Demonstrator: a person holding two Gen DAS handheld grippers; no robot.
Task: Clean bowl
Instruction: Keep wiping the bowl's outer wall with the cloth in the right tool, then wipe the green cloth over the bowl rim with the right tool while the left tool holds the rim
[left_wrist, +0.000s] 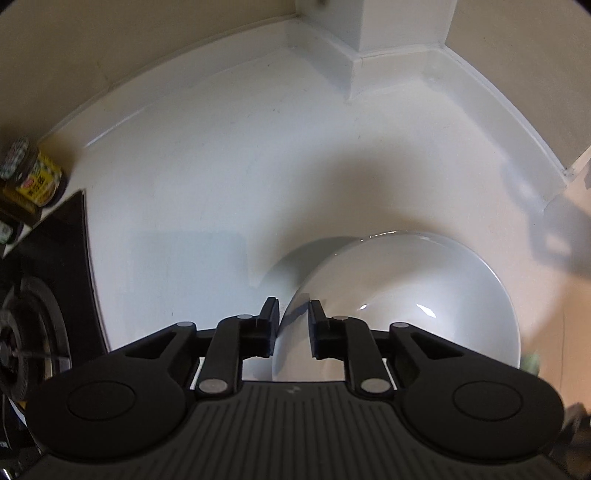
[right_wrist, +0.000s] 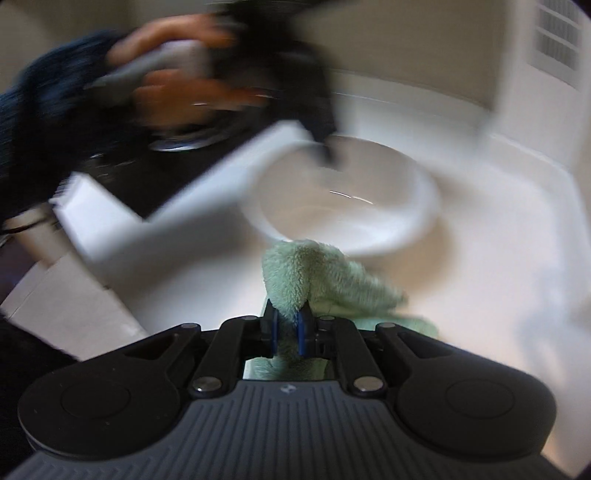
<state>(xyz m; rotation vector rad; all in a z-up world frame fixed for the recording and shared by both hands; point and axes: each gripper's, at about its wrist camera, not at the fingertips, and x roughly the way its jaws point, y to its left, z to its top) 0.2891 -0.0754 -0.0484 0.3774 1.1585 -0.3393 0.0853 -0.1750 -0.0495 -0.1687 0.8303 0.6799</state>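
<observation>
A white bowl (left_wrist: 406, 295) stands on the white counter. My left gripper (left_wrist: 291, 314) has its fingers on either side of the bowl's near left rim, one outside and one inside, shut on it. In the blurred right wrist view the same bowl (right_wrist: 347, 206) lies ahead, with the left gripper (right_wrist: 325, 147) at its far rim. My right gripper (right_wrist: 288, 317) is shut on a pale green cloth (right_wrist: 314, 277), whose front end hangs at the bowl's near rim.
The white counter (left_wrist: 221, 184) runs to a cream wall with a white corner post (left_wrist: 369, 37). A jar with a yellow label (left_wrist: 33, 177) and a black stove top (left_wrist: 44, 277) are on the left. A wall vent (right_wrist: 557, 40) sits at the top right.
</observation>
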